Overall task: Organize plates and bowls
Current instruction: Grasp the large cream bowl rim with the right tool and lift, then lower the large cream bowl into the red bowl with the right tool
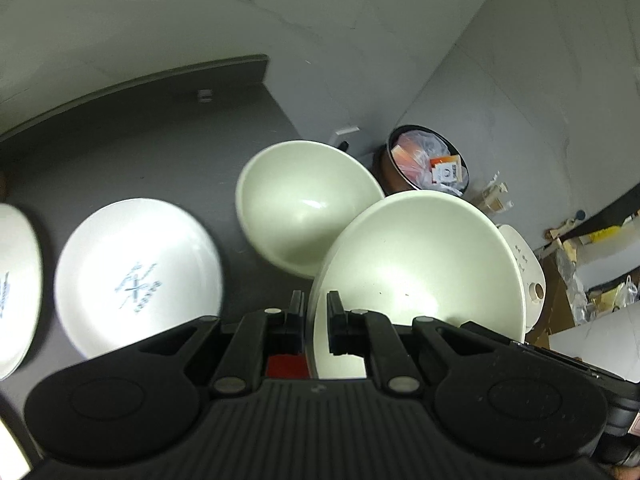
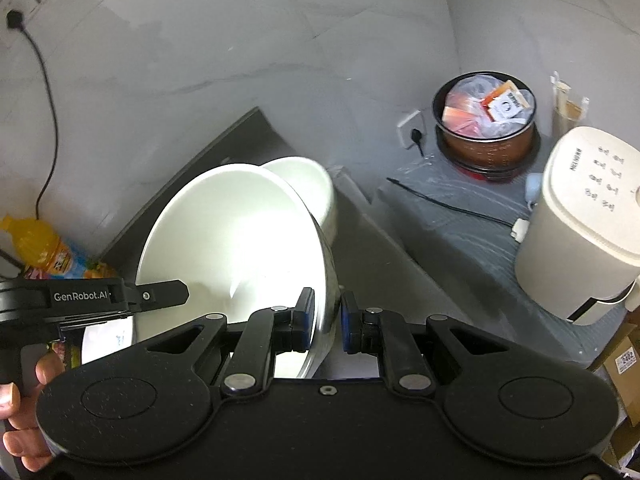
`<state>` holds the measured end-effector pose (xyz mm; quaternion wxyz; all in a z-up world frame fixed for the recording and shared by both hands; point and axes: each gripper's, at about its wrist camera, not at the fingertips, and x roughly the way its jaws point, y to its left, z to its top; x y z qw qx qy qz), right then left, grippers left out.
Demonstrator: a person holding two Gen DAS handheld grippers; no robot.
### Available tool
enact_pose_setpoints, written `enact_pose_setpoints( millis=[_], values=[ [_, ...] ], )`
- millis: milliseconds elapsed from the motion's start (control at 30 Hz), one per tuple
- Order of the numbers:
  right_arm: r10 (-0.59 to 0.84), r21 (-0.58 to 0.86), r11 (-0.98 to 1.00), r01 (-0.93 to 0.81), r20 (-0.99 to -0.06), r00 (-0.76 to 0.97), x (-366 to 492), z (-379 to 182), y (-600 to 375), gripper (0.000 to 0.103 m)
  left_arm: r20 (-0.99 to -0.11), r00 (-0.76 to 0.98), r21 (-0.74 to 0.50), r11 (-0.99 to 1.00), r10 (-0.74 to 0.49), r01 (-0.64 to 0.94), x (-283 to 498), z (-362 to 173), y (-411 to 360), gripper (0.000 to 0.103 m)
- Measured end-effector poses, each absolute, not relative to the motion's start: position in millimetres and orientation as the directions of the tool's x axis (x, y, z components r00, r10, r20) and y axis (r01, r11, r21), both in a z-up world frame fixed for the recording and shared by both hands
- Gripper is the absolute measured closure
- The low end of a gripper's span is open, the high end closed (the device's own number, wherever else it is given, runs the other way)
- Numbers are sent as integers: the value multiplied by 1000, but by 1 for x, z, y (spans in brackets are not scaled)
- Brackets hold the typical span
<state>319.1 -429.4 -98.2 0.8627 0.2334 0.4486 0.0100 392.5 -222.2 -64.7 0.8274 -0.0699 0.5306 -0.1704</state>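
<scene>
A dark counter (image 1: pixel 132 140) is seen against a pale marble wall (image 1: pixel 200 12). On it, at the left, two white plates are laid flat: one (image 1: pixel 136 280) with blue print at its middle, and another (image 1: pixel 16 292) cut off by the left edge.

A large white bowl (image 1: pixel 420 276) is held tilted above the counter's right end. Its rim is clamped by the left gripper (image 1: pixel 312 312), one finger inside the bowl and one outside. The opposite rim is straddled by the right gripper (image 2: pixel 326 316), its blue pads (image 2: pixel 306 320) set on either side of the wall; whether they press on it cannot be told. A second bowl (image 1: pixel 304 204) is seen just beyond, upright on the counter and partly hidden by the held one.

Beyond the counter's right edge, lower down, a cream appliance (image 2: pixel 576 224) and a brown pot (image 2: pixel 486 120) stuffed with plastic wrappers are placed near each other. At the far left of the right view, an orange bottle (image 2: pixel 40 248) is seen, and a hand (image 2: pixel 20 420) is wrapped around the left gripper's handle.
</scene>
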Motion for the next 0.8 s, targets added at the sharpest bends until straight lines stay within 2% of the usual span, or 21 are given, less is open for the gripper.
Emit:
enact_pose_setpoints(
  millis=[800],
  values=[
    [310,401,914,62,-789,531,312,-97,-341,89,-873,387,-303,952,-298,48,359,-71,-115,90]
  ],
)
